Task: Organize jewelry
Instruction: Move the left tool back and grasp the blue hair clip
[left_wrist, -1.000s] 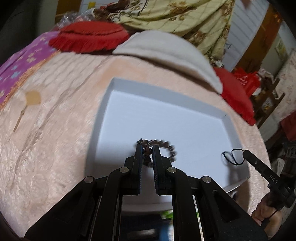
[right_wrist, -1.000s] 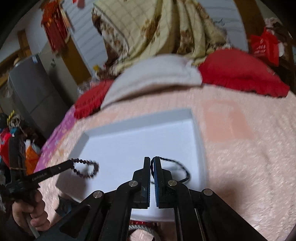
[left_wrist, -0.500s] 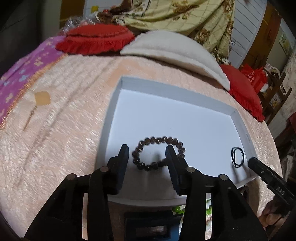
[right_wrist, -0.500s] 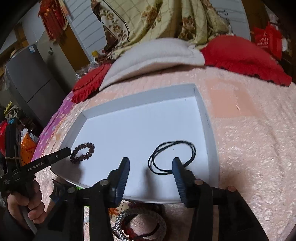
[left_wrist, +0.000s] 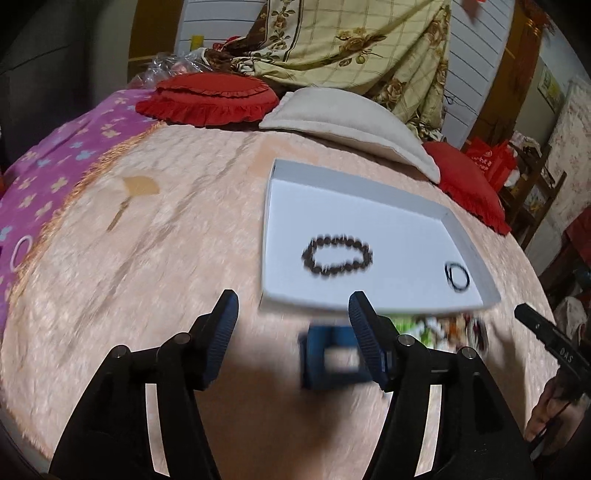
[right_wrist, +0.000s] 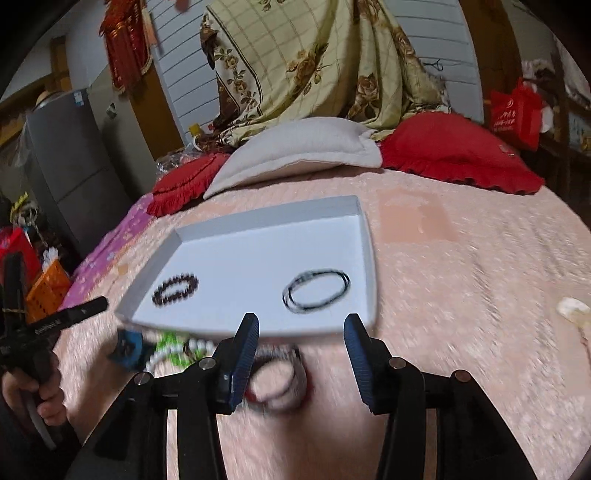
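Note:
A white tray (left_wrist: 354, 192) lies on the pink bedspread. In it rest a dark beaded bracelet (left_wrist: 337, 255) on the left and a thin black cord loop (left_wrist: 457, 276) on the right; the bracelet (right_wrist: 175, 289) and the cord loop (right_wrist: 317, 291) also show in the right wrist view. My left gripper (left_wrist: 293, 314) hovers in front of the tray's near edge, its jaws opening with nothing between them. My right gripper (right_wrist: 301, 334) is open and empty, just short of the tray (right_wrist: 266, 218). More jewelry lies before the tray: a blue box (left_wrist: 334, 363), green and white beads (right_wrist: 173, 350), a bangle (right_wrist: 280, 380).
Red cushions (left_wrist: 207, 98) and a cream pillow (left_wrist: 347, 114) sit at the bed's far side, with a patterned quilt (right_wrist: 314, 62) behind. A purple floral cloth (left_wrist: 44, 177) covers the left. A white ring (left_wrist: 21, 251) lies on it. A pale scrap (right_wrist: 572, 310) lies right.
Both grippers let go: the left released the beaded bracelet, the right released the black cord, both now lying in the tray. Both grippers then opened wider and drew back from the tray.

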